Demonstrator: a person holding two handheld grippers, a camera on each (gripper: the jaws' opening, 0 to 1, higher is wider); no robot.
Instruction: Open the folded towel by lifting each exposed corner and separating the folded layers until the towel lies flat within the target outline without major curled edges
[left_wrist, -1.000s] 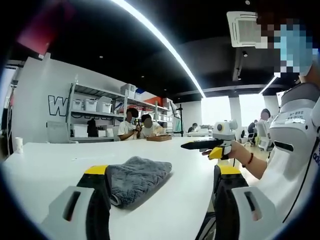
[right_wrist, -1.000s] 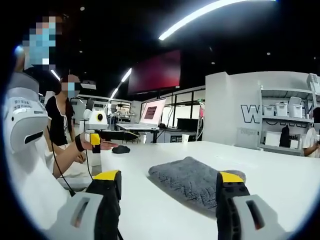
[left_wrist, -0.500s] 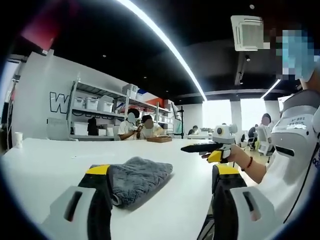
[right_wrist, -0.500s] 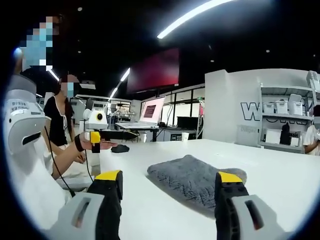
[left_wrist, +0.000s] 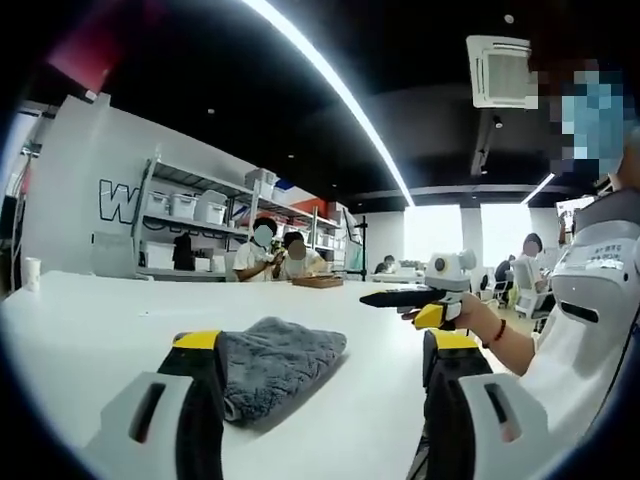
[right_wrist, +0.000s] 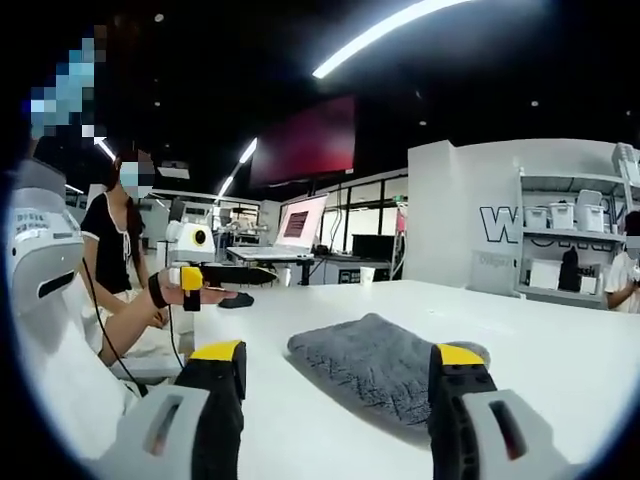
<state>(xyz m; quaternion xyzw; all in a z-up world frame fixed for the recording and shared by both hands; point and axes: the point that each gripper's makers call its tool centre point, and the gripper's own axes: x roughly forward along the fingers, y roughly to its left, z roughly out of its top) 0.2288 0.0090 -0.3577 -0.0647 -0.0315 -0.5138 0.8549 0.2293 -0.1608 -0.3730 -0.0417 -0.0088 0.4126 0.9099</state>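
A folded grey towel lies on the white table, its layers stacked and its near edge thick. My left gripper is open low over the table, its left yellow-tipped jaw just in front of the towel's near left corner. In the right gripper view the towel lies between and beyond my open right gripper, whose right jaw covers the towel's right end. Neither gripper holds anything. Each hand-held gripper shows in the other's view: the right gripper, the left gripper.
Shelves with white bins stand by the back wall, and two people sit at a far table. A small dark object lies on the table near a laptop. The table's edge runs by the person's body.
Both cameras have shifted a little, so the towel sits slightly lower in each picture. The towel lies as before and both grippers stay open.
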